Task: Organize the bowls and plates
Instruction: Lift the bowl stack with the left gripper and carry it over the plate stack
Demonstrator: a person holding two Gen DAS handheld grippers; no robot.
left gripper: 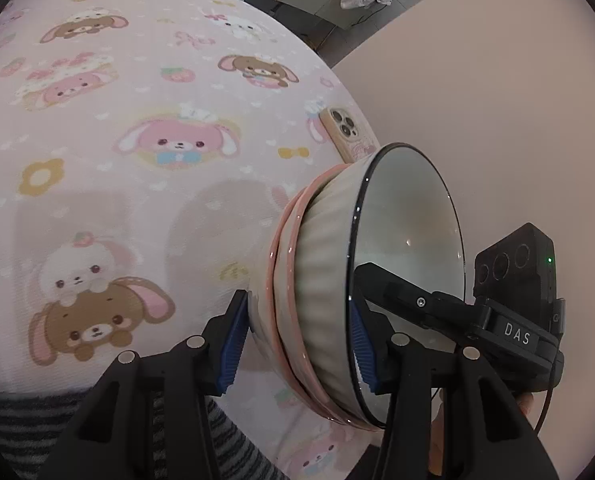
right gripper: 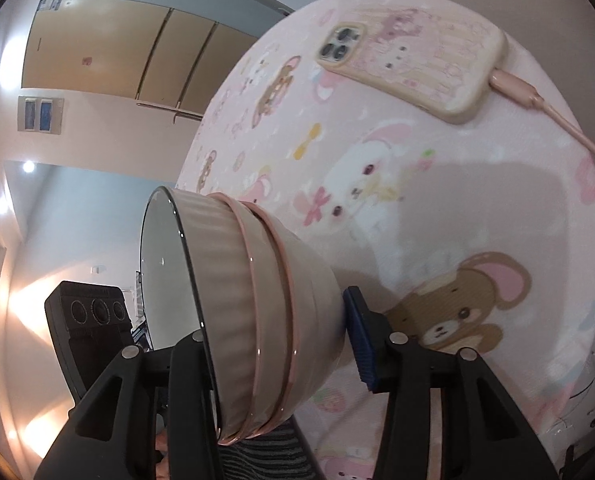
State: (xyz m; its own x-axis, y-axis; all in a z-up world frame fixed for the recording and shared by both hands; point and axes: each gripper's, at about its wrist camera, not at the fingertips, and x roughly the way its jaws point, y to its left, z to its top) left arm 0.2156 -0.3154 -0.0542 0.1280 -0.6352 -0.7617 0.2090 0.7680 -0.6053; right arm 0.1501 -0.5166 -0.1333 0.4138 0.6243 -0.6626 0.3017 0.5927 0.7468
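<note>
A stack of nested bowls [left gripper: 317,300], a ribbed grey-white one with a dark rim on top and pink-rimmed ones under it, is held between both grippers above the pink cartoon tablecloth [left gripper: 117,160]. My left gripper [left gripper: 297,352] is shut on the stack's near wall, one blue pad outside and one inside. The stack also shows in the right wrist view [right gripper: 249,312], where my right gripper [right gripper: 281,352] is shut on its opposite side. The right gripper's body shows behind the bowl in the left wrist view [left gripper: 513,312].
A phone in a pink cartoon case [right gripper: 413,68] lies on the tablecloth [right gripper: 477,200] with a pink cable [right gripper: 557,120] plugged in. It also shows in the left wrist view [left gripper: 347,134] near the table edge. Cabinets [right gripper: 109,52] and a wall stand beyond.
</note>
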